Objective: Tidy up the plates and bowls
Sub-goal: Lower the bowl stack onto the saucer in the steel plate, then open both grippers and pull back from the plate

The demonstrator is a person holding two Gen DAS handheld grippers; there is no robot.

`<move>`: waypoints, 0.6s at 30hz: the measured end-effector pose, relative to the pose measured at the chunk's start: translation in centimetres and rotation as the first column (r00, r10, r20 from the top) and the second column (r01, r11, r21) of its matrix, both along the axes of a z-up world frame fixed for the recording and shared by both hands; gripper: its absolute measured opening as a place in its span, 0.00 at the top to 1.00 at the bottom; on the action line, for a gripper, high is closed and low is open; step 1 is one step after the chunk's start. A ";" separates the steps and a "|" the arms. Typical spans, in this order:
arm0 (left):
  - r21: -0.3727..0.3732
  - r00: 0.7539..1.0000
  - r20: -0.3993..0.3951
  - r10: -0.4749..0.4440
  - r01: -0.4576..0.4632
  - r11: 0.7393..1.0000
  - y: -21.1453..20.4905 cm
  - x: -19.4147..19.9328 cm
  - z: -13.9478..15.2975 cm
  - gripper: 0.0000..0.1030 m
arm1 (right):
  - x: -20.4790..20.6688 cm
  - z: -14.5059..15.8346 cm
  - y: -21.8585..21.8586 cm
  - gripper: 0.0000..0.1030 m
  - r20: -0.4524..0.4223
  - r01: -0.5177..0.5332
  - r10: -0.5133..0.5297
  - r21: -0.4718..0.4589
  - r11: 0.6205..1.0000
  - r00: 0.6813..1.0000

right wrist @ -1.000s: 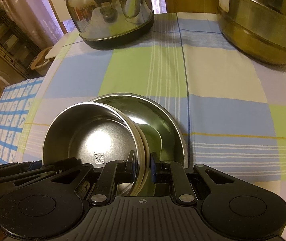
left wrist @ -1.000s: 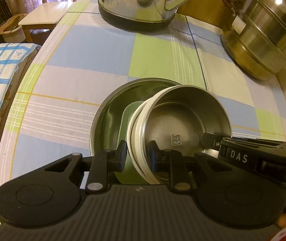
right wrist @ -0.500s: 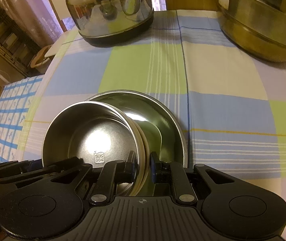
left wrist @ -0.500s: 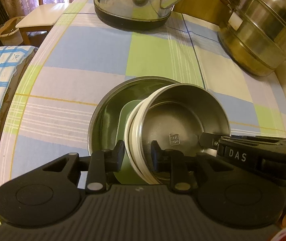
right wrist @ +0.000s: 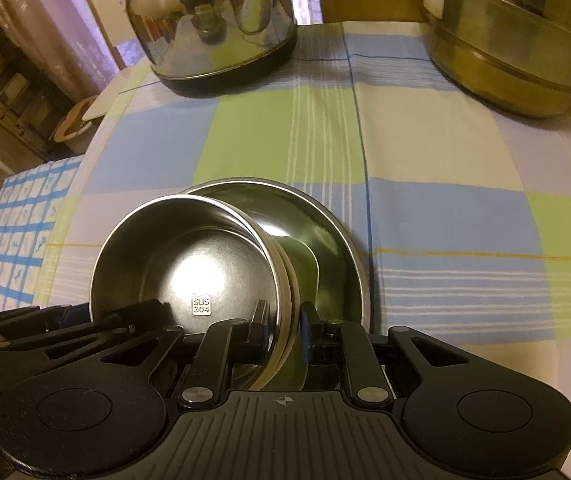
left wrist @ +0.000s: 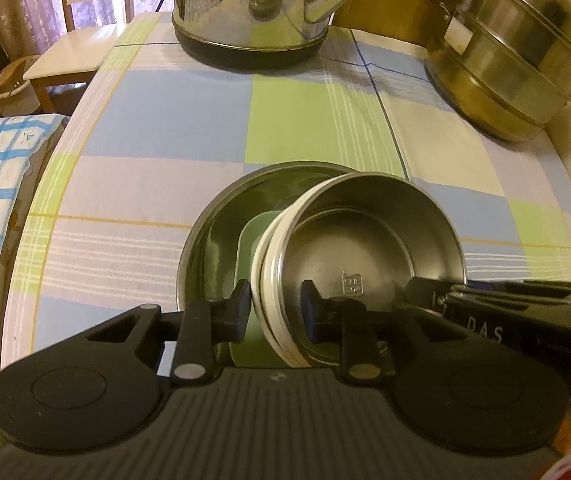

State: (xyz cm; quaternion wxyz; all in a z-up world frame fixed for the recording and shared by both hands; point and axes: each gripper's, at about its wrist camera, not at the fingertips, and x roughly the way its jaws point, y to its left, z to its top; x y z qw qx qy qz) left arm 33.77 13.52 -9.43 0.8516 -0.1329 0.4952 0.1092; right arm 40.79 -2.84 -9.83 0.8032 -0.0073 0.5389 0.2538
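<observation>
A round stainless steel bowl (left wrist: 369, 240), stamped on its inner base, sits tilted over a stack of white-rimmed dishes (left wrist: 273, 276). Under them lies a pale green dish with rounded corners (left wrist: 251, 248). All rest inside a wide, shallow steel plate (left wrist: 221, 236) lying flat on a checked tablecloth of blue, green and cream.

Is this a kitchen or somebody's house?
It looks like a home dining table, maybe near a kitchen. A checked tablecloth covers it, a shiny kettle and a stacked steamer pot stand at the back, and a wooden chair waits beside it.
</observation>
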 end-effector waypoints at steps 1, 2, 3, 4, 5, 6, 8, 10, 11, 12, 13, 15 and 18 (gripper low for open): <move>0.000 1.000 0.001 -0.003 0.003 1.000 0.1 0.0 0.0 0.78 | -0.1 0.0 0.0 0.85 -0.005 0.010 -0.010 -0.002 1.000 1.000; 0.002 1.000 0.003 -0.007 0.007 1.000 0.2 0.1 0.0 0.78 | -0.1 0.1 0.1 0.85 -0.009 0.019 -0.019 -0.004 1.000 1.000; 0.004 1.000 0.004 -0.010 0.010 1.000 0.2 0.1 0.0 0.78 | -0.1 0.1 0.1 0.84 -0.013 0.028 -0.028 -0.005 1.000 1.000; 0.006 1.000 0.003 -0.013 0.013 1.000 0.2 0.2 0.0 0.78 | -0.2 0.1 0.1 0.84 -0.016 0.035 -0.035 -0.005 0.999 0.999; 0.008 1.000 0.003 -0.017 0.017 1.000 0.3 0.3 0.0 0.78 | -0.2 0.1 0.1 0.84 -0.018 0.042 -0.042 -0.004 0.999 0.999; 0.010 1.000 0.002 -0.020 0.020 1.000 0.3 0.3 0.0 0.78 | -0.1 0.1 0.0 0.84 -0.020 0.048 -0.048 -0.002 0.999 0.999; 0.011 1.000 0.002 -0.025 0.025 1.000 0.2 0.3 0.0 0.78 | 0.0 0.1 -0.2 0.84 -0.027 0.064 -0.063 0.008 0.998 0.998; 0.015 0.999 0.001 -0.033 0.033 0.999 0.2 0.3 0.0 0.77 | -0.1 0.3 -0.3 0.84 -0.021 0.071 -0.070 0.011 0.997 0.997; 0.018 0.999 0.001 -0.038 0.038 0.999 0.1 0.3 0.0 0.77 | -0.2 0.4 -0.3 0.84 -0.012 0.071 -0.071 0.013 0.997 0.997; 0.019 0.999 0.000 -0.043 0.043 0.999 0.1 0.2 0.1 0.75 | -0.2 0.5 -0.3 0.84 -0.006 0.071 -0.071 0.013 0.997 0.997; 0.018 0.999 -0.001 -0.049 0.049 0.999 0.0 0.2 0.1 0.73 | -0.3 0.6 -0.4 0.82 -0.004 0.074 -0.074 0.013 0.997 0.997; 0.016 0.998 0.004 -0.060 0.060 0.998 -0.1 0.1 0.3 0.66 | -0.5 0.8 -0.7 0.73 0.003 0.084 -0.084 0.013 0.996 0.996; 0.031 0.997 0.018 -0.078 0.078 0.996 -0.3 -0.1 0.8 0.63 | -1.0 1.2 -1.3 0.52 0.028 0.099 -0.100 0.020 0.995 0.995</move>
